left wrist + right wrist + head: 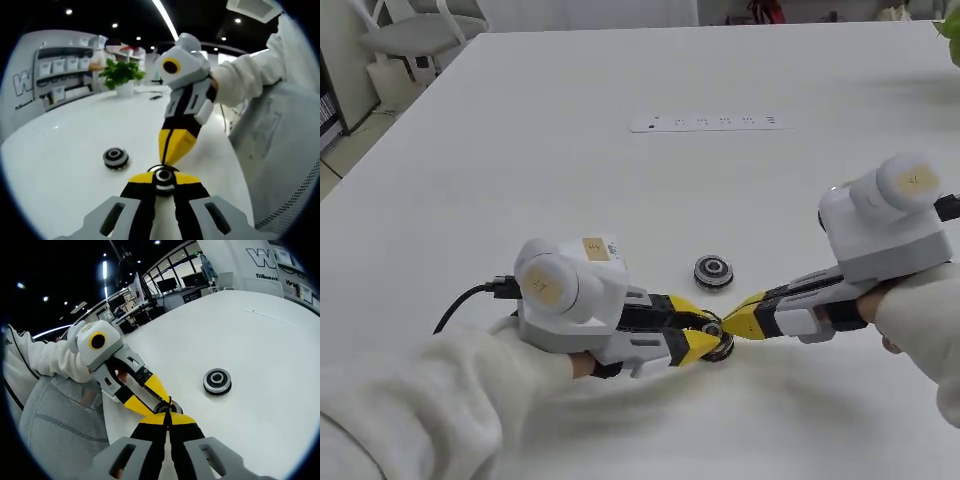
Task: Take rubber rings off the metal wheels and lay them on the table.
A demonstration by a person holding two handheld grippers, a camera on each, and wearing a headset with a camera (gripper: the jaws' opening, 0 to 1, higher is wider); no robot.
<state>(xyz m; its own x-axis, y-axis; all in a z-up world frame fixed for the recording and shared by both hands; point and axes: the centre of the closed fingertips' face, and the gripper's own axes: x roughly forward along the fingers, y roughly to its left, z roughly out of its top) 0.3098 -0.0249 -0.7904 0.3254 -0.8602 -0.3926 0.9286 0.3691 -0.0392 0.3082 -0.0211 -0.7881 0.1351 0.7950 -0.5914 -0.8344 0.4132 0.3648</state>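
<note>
Nearest the person, the left gripper (pixel 705 341) is clamped on a metal wheel (pixel 163 176), its 2 yellow tips bearing on either side and pinning it low over the table (pixel 570 180). The right gripper (pixel 738 322) comes in from the opposite side. Its jaws are pressed together to a thin line, and the tip touches the wheel's edge. Whether it has the rubber ring (pixel 154 170) nipped between them I cannot tell.

The step in hand looks like the strip itself: 1 tool steadies the wheel while the other works the ring off the rim. The next move probably calls for a firm left-hand hold and a pull of the right tip outward and over the rim. The freed ring then goes down on bare tabletop.

Just beyond, a second wheel (pixel 713 272) lies flat, apart from both tools, its dark outer band in place, so it is likely next. Farther off lies a white power strip (pixel 705 123), and a chair (pixel 415 35) stands at the far corner.
</note>
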